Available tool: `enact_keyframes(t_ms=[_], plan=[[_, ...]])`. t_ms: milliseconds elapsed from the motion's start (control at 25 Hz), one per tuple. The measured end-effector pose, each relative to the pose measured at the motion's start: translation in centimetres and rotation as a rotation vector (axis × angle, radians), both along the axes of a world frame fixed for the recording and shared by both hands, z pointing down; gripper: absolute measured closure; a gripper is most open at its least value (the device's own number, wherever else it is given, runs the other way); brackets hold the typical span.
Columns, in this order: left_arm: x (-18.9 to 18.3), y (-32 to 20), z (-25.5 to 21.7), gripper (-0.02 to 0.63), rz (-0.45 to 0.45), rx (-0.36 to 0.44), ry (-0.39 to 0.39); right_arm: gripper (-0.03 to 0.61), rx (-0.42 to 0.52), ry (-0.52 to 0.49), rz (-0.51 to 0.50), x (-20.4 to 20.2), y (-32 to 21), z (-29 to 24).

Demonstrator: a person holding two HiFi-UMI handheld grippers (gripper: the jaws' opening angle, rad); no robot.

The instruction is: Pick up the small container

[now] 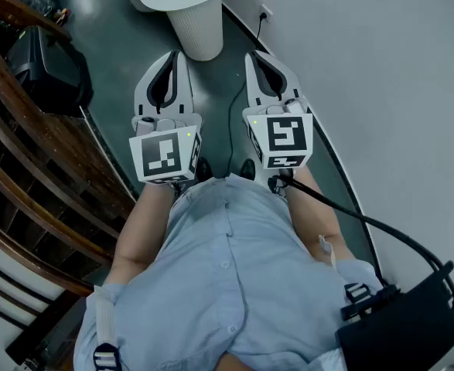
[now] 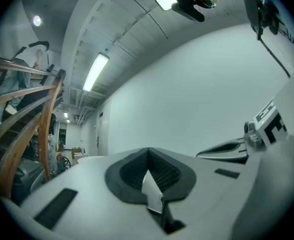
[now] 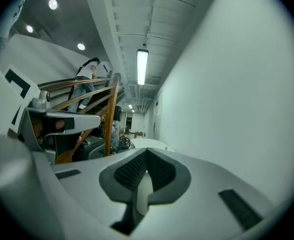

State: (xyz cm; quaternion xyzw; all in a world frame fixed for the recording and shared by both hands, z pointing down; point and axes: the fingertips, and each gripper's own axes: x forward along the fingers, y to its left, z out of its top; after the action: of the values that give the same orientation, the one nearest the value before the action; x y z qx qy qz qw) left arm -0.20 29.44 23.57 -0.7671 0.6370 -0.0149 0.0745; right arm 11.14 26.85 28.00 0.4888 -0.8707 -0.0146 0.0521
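left gripper [image 1: 174,55] closed | right gripper [image 1: 255,56] closed | pedestal [image 1: 198,25] just ahead | wall [image 1: 381,91] right

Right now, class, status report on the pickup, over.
Left tongs shut, empty. Right tongs shut, empty. Small container not in sight. White table stands ahead.

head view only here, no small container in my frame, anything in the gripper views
observer: none I can identify. The right gripper view shows a round white table top ahead; anything on it is too small to tell.
operator: jaws holding anything
observer: no, the right gripper and the left gripper both have their jaws together on nothing.
operator: anyone nearby
observer: a person in a white top stands on the stairs behind the wooden stair railing.
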Motion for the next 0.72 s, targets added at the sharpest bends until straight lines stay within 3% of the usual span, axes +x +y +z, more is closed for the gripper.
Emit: enact_keyframes(t_ms=[720], plan=[[3.6, -0.2, 1.6, 0.614, -0.074, -0.022, -0.004, 0.578, -0.038, -0.006, -0.057, 4.0, -2.0, 2.0]])
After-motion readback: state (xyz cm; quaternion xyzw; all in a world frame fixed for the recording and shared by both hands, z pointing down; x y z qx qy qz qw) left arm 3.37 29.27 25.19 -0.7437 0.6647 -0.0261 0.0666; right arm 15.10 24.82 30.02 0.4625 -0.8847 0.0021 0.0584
